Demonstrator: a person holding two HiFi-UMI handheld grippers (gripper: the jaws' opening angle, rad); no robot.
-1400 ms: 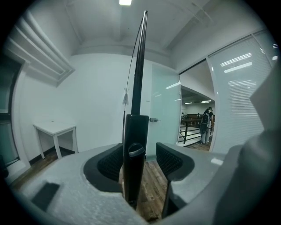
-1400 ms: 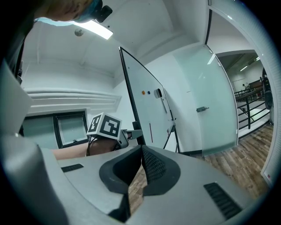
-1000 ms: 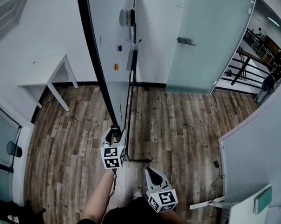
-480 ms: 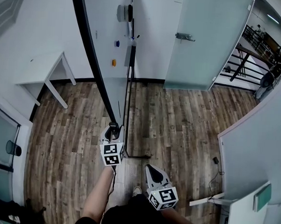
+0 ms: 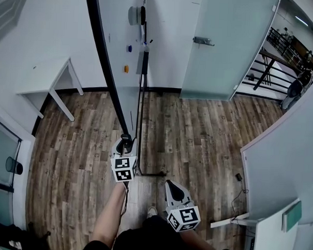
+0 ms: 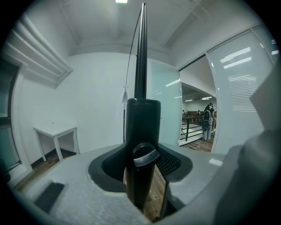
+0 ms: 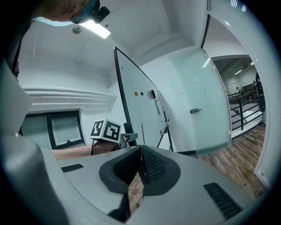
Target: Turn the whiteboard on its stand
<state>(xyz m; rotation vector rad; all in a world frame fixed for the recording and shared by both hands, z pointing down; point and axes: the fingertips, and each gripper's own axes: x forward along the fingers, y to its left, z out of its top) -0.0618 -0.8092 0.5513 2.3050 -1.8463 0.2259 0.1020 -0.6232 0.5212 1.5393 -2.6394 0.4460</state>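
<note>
Right gripper (image 5: 171, 183) nearest me: grey jaws were pressed together, nothing between them. Left gripper (image 5: 125, 142): its jaws had just been closing and clamped the rounded black frame on the near edge of the whiteboard (image 5: 118, 47). The glossy white panel stood edge-on over the wood-plank floor (image 5: 202, 134), with a frosted glass door (image 5: 227, 47) beyond.

Cool, even light falls from a ceiling lamp (image 7: 97, 29) glaring above the right tongs (image 7: 140, 148), shadows are faint, fisheye bending and black vignetting ring both tongs views, and the whiteboard (image 6: 141, 118) edge close between the left tongs (image 6: 145, 154) looks soft.
</note>
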